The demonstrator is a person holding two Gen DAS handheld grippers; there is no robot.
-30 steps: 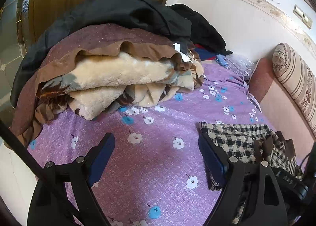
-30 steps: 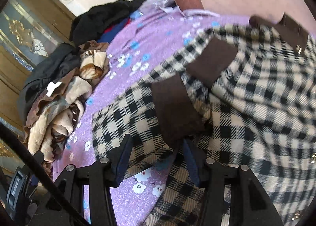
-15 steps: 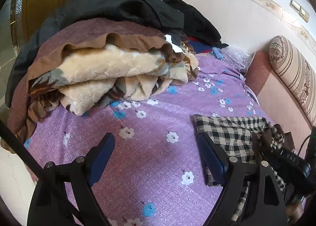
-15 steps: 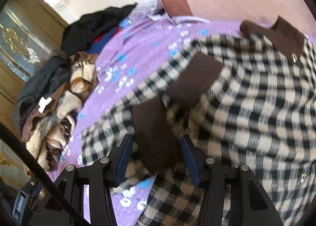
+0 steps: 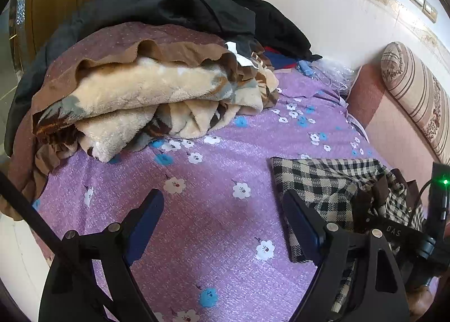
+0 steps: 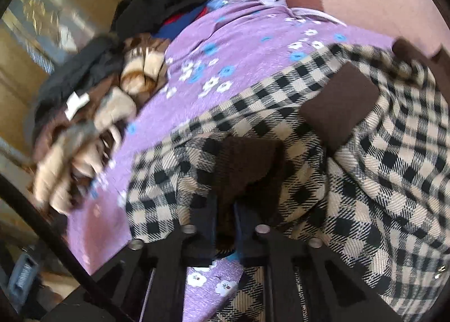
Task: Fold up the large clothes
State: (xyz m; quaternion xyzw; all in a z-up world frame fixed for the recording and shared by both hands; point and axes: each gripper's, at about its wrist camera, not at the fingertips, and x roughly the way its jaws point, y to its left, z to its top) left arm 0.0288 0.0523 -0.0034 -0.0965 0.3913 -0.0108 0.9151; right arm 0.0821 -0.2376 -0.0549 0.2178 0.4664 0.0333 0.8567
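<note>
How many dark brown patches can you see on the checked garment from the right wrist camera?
3 on the black-and-cream checked garment: one brown patch pinched in the right gripper, which just closed on it; one square patch above and right; one at the far right edge. Folds may hide more.

We have open room on the purple flowered bedsheet (image 5: 213,209) ahead of us, bare between the heaped fleece blanket (image 5: 146,97) on the left and the checked garment (image 5: 317,181) on the right. Behind the blanket dark clothes (image 5: 168,4) pile against the wall, and a striped bolster (image 5: 416,91) closes the right side.
</note>
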